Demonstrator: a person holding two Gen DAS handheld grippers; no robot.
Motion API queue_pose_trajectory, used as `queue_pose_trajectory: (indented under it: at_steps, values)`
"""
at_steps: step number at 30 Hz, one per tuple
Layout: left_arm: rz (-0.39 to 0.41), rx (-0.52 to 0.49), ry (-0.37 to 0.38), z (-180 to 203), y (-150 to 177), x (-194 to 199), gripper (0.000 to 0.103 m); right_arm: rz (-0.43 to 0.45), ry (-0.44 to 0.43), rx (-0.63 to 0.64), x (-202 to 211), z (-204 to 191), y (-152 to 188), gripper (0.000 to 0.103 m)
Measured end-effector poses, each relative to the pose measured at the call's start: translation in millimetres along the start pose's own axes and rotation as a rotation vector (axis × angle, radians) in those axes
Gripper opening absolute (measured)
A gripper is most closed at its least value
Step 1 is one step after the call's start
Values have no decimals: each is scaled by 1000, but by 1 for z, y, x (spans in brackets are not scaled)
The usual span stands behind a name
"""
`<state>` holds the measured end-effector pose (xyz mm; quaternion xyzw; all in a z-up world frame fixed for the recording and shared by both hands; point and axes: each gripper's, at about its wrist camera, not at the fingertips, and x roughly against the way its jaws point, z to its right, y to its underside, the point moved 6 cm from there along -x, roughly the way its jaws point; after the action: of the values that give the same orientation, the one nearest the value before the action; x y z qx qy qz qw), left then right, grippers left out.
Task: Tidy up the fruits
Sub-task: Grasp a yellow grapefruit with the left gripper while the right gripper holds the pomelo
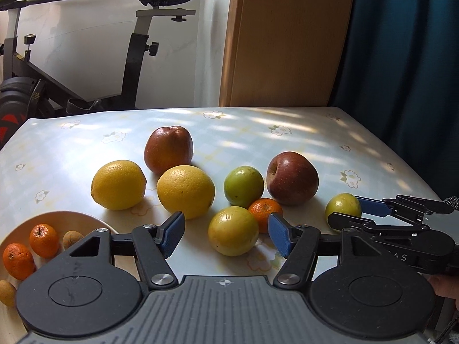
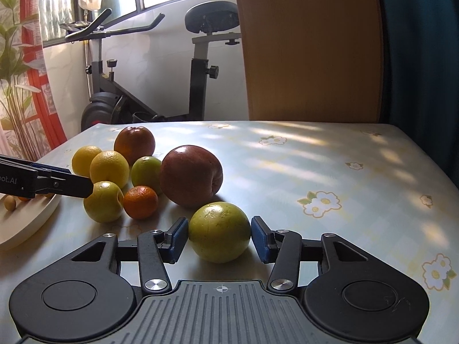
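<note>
Right claw (image 2: 219,236): blue ribbed pads flank a round yellow-green fruit (image 2: 219,232) sitting on the worktop (image 2: 330,160). Left pad looks to touch the skin, right pad just at it; firm grip cannot be confirmed. Fruit skin smooth, faintly speckled, near-spherical, so no clear long axis.

Left claw (image 1: 226,233): jaws moderately wide, nothing clamped. A second yellow-green fruit (image 1: 233,230) lies between and slightly beyond the pads, apart from both.

Cream plate (image 1: 61,219) at the near left edge, shallow and round, carrying two small mandarins (image 1: 43,240) with dimpled peel and small tan round fruits (image 1: 72,239).

Behind the left claw: a small mandarin (image 1: 265,210) touching the second fruit, then a green round fruit (image 1: 243,185). Two lemons (image 1: 186,191), pebbled yellow peel, oval; long axes roughly left-right in the left wrist view, nipple ends pointing left.

Two dark red apples (image 1: 292,178), glossy; the right one is tipped on its side, stem hollow facing left.

Worktop cover: glossy pale check with white flowers. Exercise bike (image 1: 137,57) and wooden panel (image 1: 287,37) beyond.
</note>
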<state>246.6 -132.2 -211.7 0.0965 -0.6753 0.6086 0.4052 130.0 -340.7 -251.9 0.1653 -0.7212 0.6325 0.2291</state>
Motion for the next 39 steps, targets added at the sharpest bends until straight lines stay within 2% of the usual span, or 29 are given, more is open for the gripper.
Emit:
queue_pose_trajectory:
  at_steps: [6,10,16,25,28,32,39]
  values:
    - [-32,15,15,3,1,-14,67,7,5,-11,1,1,1,44]
    - [-48,35,-1,-1,2,-24,67,7,4,-13,1,1,1,44]
    - [-42,72,85,1,4,-29,66,6,3,-13,1,1,1,44]
    - [-62,107,60,-6,9,-40,63,7,2,-15,1,0,1,44]
    - [-71,111,78,-7,11,-41,49,7,3,-14,1,0,1,44]
    - [-62,70,62,-4,14,-34,49,7,4,-13,1,0,1,44]
    - [-34,74,44,-9,22,-15,49,8,-2,-19,1,1,1,44]
